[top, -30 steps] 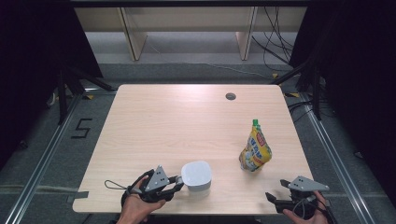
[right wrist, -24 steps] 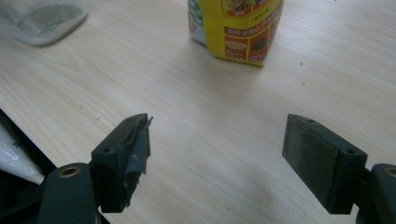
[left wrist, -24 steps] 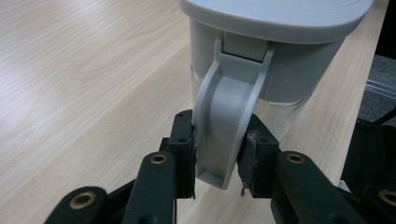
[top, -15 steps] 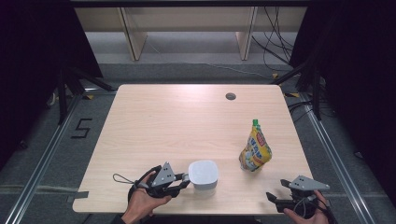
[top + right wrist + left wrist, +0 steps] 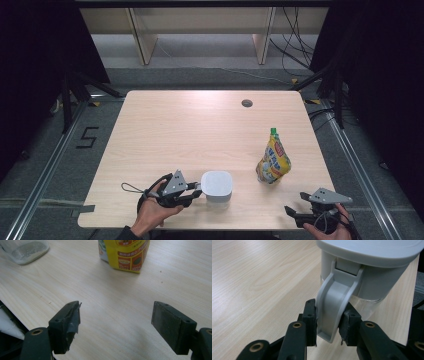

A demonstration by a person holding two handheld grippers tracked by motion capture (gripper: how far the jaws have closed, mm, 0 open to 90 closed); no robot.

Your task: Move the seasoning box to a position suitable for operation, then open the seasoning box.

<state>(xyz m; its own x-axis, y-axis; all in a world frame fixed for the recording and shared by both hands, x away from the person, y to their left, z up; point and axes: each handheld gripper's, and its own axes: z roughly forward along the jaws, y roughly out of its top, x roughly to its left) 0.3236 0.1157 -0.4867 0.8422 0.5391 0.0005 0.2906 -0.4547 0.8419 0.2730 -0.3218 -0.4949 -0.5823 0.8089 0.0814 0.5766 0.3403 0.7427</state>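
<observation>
Near the pale wooden counter's (image 5: 190, 130) front edge, the left claw (image 5: 328, 326) pinches the grey plastic side latch (image 5: 334, 302) of a clear, grey-lidded jar (image 5: 217, 186); the right claw (image 5: 116, 325) rests spread. A steady, squarely centred pinch should prevent slipping.

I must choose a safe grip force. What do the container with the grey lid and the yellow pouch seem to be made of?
Container: the lid and clasp look like matte grey moulded plastic; the body is clear, glass or plastic, I cannot tell which. The left tongs are shut on the clasp.
Yellow pouch: probably flexible glossy printed film, judging by its bulging shape; the green cap looks like plastic.
</observation>
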